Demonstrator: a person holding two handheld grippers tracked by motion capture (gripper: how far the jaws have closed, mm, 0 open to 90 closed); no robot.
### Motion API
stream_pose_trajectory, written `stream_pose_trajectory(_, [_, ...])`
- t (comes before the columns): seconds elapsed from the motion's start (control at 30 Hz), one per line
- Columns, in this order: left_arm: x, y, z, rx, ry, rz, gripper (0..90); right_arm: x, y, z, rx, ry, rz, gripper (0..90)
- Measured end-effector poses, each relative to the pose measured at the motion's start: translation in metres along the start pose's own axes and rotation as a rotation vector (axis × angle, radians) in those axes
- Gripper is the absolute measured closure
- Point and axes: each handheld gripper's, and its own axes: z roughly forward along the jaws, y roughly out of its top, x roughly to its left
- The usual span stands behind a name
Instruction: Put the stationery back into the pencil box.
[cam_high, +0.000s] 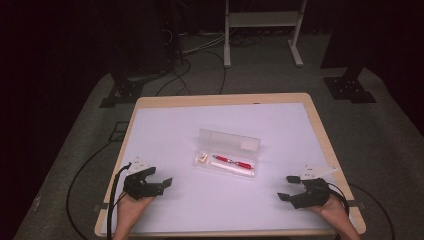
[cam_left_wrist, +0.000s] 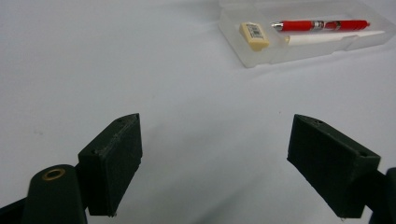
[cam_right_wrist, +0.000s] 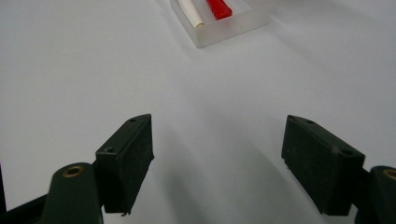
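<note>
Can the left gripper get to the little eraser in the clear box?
Probably yes. The box lies open, the eraser sits uncovered at its near end, and only bare white table lies between it and the open left gripper.

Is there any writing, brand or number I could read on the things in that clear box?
Eraser: a dark printed label on its top, too small and blurred to read.
Red pen: a silvery band with marks, unreadable.
White pen: no print visible.
Clear box: a pale patch on the lid, no legible text.
</note>
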Motion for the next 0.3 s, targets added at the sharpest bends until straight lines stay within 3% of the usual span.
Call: stream_pose_trajectory(0.3, [0.004,-0.015,-0.013,-0.028,0.006,-0.032,14.3,0.004,-0.001,-0.003,-0.027,-0.008,0.009,21.5])
